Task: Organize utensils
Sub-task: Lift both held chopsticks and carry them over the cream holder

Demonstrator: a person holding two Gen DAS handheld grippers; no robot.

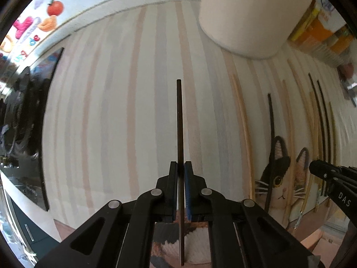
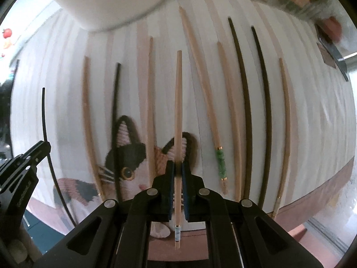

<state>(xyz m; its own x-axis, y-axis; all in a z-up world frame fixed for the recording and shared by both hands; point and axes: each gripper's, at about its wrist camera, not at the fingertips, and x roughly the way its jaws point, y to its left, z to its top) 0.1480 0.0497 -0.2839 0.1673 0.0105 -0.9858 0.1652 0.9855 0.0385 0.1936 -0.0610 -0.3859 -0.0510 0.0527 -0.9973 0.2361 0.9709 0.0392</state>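
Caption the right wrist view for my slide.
Right gripper shut on a wooden chopstick above more chopsticks on a cat mat.

in the left wrist view, the left gripper sits at 6 o'clock, and a chopstick between its jaws runs straight toward 12 o'clock above the mat. a cylinder container stands on the mat at 1 o'clock. several other chopsticks lie side by side on the mat at 3 o'clock, and the right gripper is at 4 o'clock, over them. in the right wrist view, the right gripper at 6 o'clock has a second chopstick between its jaws, over the row. the container is at 11 o'clock, the left gripper at 9 o'clock.
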